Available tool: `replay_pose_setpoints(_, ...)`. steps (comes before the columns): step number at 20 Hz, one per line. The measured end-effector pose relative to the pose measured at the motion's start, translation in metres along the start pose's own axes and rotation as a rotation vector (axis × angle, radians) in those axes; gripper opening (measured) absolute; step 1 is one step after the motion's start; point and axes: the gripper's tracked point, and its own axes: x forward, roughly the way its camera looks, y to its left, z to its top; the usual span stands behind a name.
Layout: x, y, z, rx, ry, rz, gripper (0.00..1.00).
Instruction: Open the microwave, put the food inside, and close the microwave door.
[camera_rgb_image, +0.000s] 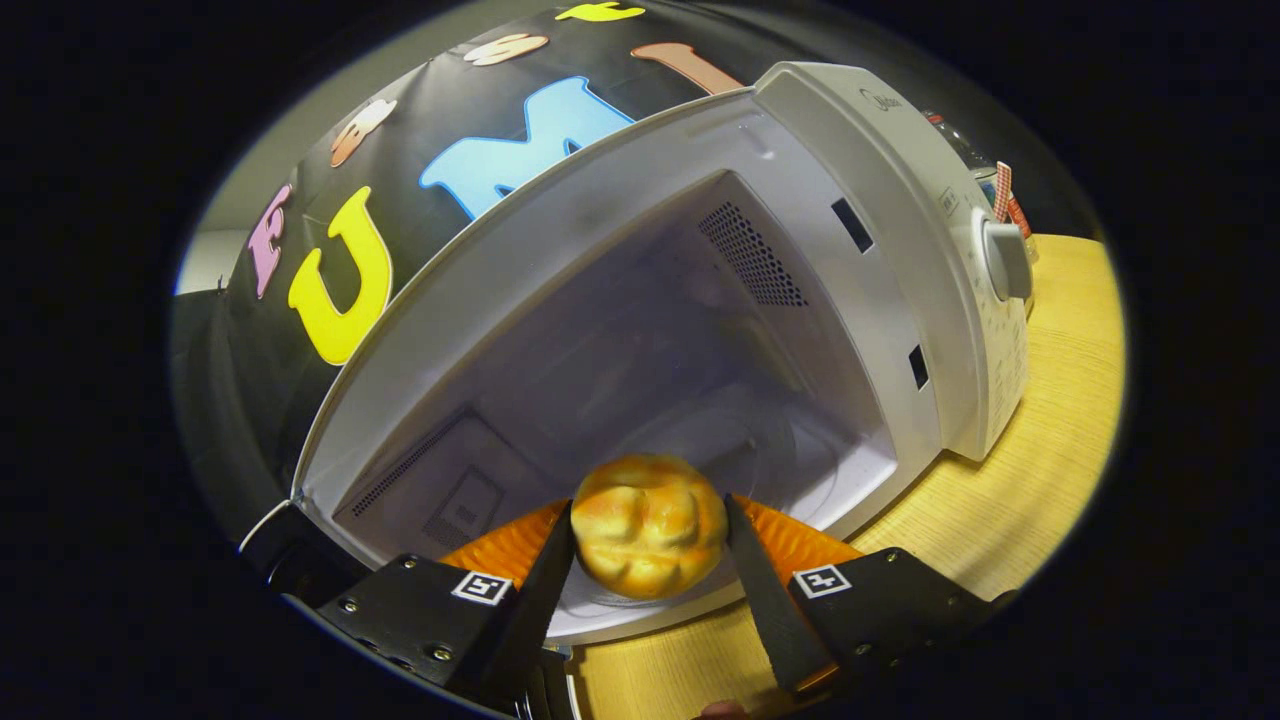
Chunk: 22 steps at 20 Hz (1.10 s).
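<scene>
Jaws of the gripper (648, 540) clamp the bread roll (648, 525) at the open microwave (900, 300)

Gripper (648, 545): one unit, both black fingers (545, 590) pressed against the sides of a bread roll (648, 525), held level at the open microwave (700, 330) threshold.

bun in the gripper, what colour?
Golden-yellow bun, browner on top, between the gripper fingers; gripper view.

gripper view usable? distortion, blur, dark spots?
Gripper view: heavy fisheye bowing of the microwave; its cavity dim and soft at the back; bread roll sharp, warmly lit, clamped in the hand-held gripper; wooden table bright, no harsh glare.
</scene>
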Motion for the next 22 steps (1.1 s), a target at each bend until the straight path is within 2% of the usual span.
replay_pose_setpoints(4, 0.002, -0.003, -0.006, -0.027, 0.017, -0.049, 0.87)
replay_pose_setpoints(9, 0.001, -0.005, -0.006, -0.055, 0.016, -0.063, 0.87)
replay_pose_setpoints(10, 0.001, -0.005, -0.006, -0.07, 0.013, -0.062, 0.84)
replay_pose_setpoints(14, 0.004, 0.005, -0.003, -0.072, 0.007, -0.021, 0.83)
replay_pose_setpoints(15, 0.003, 0.007, -0.001, -0.069, -0.002, -0.009, 0.86)
replay_pose_setpoints(17, 0.003, 0.01, 0.004, -0.071, -0.018, -0.002, 0.97)
replay_pose_setpoints(22, -0.001, 0.012, 0.006, -0.07, -0.013, 0.008, 0.97)
